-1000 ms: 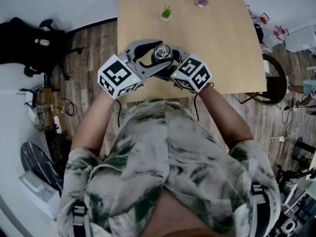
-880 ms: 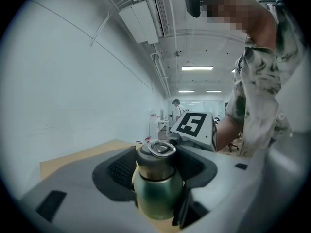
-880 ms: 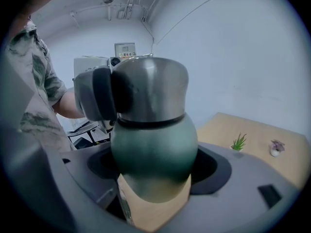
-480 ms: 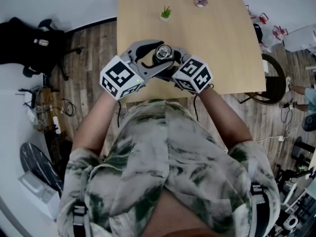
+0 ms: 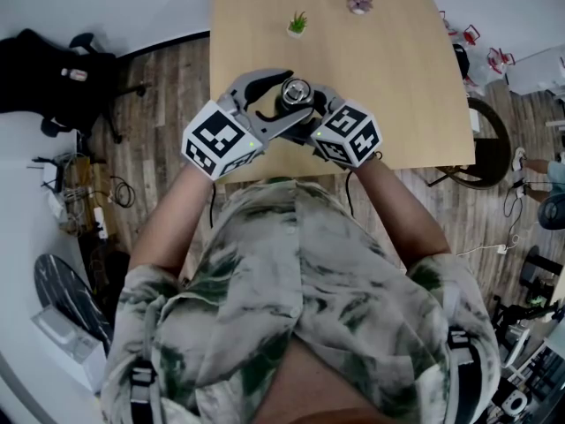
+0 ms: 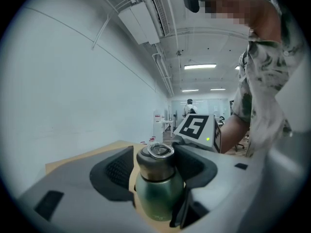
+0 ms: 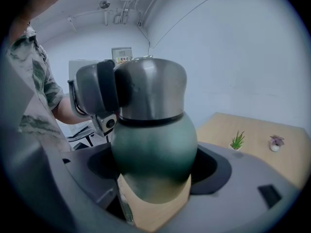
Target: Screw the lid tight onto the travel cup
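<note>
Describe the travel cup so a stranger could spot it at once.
On the wooden table, look at the near edge, between the left claw and right claw. The travel cup stands there: a dark green body under a steel lid, far bigger than the potted plant beyond.

travel cup [image 5: 294,94] between left tongs [image 6: 158,171] and right tongs [image 7: 153,166], over table [image 5: 397,78]
</note>
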`<state>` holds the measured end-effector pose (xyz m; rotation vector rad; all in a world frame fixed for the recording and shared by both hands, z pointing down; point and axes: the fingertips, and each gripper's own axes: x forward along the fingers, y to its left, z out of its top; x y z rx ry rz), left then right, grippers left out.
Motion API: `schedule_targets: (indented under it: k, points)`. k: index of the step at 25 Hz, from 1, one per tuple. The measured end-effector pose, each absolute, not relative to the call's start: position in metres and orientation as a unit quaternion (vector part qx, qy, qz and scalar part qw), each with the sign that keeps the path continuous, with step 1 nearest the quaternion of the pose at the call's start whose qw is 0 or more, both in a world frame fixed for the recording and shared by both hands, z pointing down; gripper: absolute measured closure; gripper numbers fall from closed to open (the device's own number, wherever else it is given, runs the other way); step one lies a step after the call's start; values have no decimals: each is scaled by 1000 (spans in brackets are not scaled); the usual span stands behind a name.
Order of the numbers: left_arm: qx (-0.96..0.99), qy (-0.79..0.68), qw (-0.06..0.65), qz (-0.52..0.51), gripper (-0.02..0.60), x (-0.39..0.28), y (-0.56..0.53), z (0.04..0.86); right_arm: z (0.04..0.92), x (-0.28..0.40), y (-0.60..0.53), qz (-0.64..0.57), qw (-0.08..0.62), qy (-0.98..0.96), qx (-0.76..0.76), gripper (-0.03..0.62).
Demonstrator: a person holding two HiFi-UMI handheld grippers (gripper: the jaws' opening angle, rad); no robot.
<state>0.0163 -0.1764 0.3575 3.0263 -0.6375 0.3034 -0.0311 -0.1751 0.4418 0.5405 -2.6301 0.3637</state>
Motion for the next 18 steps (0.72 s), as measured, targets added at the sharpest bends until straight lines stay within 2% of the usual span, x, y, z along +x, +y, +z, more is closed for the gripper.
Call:
schedule_targets:
  k: [11, 18]
  points:
    - [972, -223, 17, 67, 318, 1, -179, 341, 448, -14, -185, 141, 211, -943, 215, 194]
    - [957, -276, 45, 76, 324, -24, -194, 355, 449, 0, -191, 142, 210, -940, 228, 194]
